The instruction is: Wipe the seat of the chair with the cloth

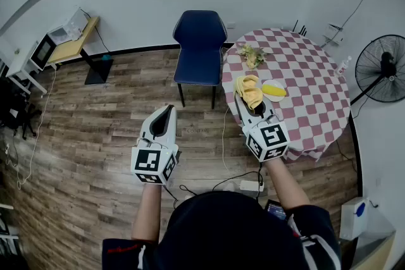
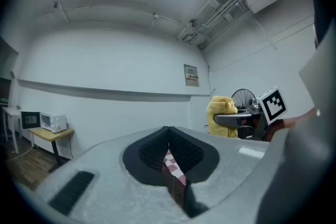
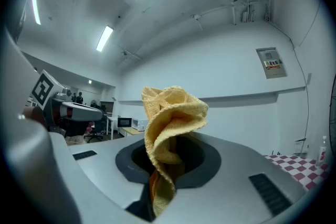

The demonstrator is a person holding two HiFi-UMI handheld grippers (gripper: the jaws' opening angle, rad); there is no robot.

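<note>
The blue chair [image 1: 199,47] stands by the far wall, left of the round table, its seat bare. A yellow cloth [image 1: 249,90] is bunched at the tip of my right gripper [image 1: 253,103], which is shut on it and held up over the table's near left edge. In the right gripper view the yellow cloth [image 3: 170,134] rises out of the closed jaws. My left gripper [image 1: 168,112] hangs over the wood floor in front of the chair, shut with nothing in it. From the left gripper view the cloth [image 2: 220,117] shows at the right.
A round table [image 1: 316,98] with a red and white checked cover carries a plate [image 1: 274,90] and a small plant [image 1: 252,55]. A standing fan [image 1: 383,76] is at the right. A desk with a microwave [image 1: 43,50] sits far left. A power strip and cables [image 1: 250,185] lie on the floor.
</note>
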